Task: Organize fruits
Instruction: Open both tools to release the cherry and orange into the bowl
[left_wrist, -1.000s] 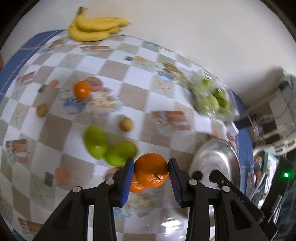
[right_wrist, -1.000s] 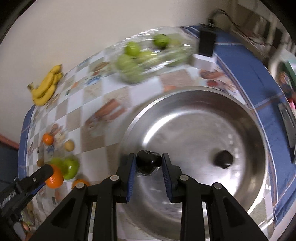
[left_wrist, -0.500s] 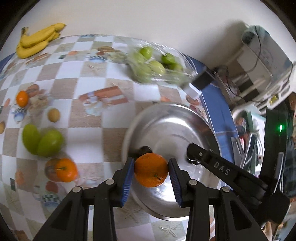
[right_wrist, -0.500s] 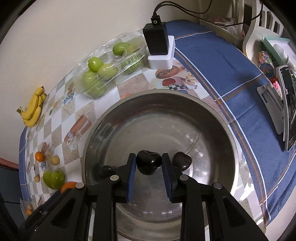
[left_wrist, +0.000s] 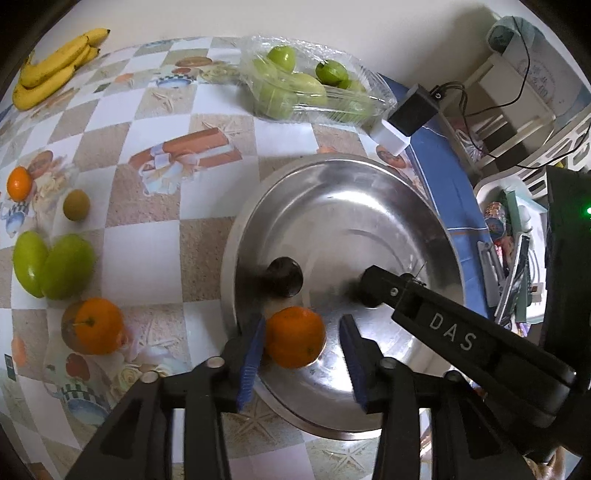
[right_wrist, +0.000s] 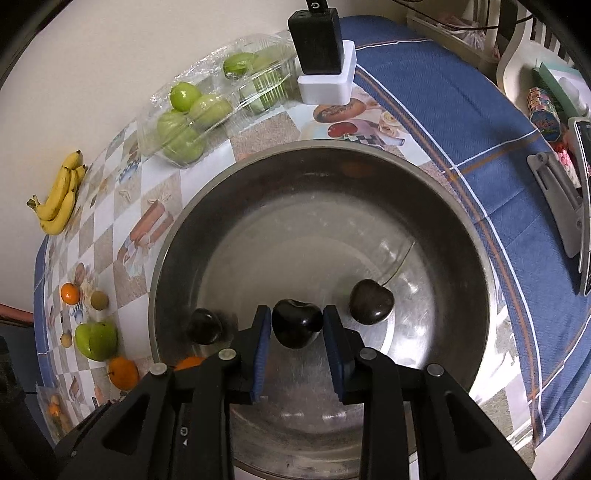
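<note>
I've got both grippers over the steel bowl (right_wrist: 461, 229) and each one is carrying fruit. My left gripper (left_wrist: 301, 345) has its jaws spread wider than the orange (left_wrist: 295, 336) between them: the fruit touches the left pad and there's a clear gap to the right pad, so I read this as the release, with the orange just inside the bowl's near rim. My right gripper (right_wrist: 296, 330) is clamped on a dark cherry (right_wrist: 296, 328), both pads pressing its sides, low over the bowl floor. Two more cherries already lie in the bowl, one just right of the held cherry (right_wrist: 371, 301) with its stem pointing away, one to its left (right_wrist: 204, 326). To do this well, I judge I should let the orange drop clear before I pull the left gripper back, lifting straight up so the pad doesn't drag it over the rim. With the right, I want to go lower before opening, since a cherry will roll on that slick curved metal, and ease the jaws apart gently. Left of the bowl, the table (left_wrist: 155, 251) carries another orange (left_wrist: 94, 325), green mangoes (left_wrist: 55, 264) and bananas (left_wrist: 51, 70), all waiting their turn.
</note>
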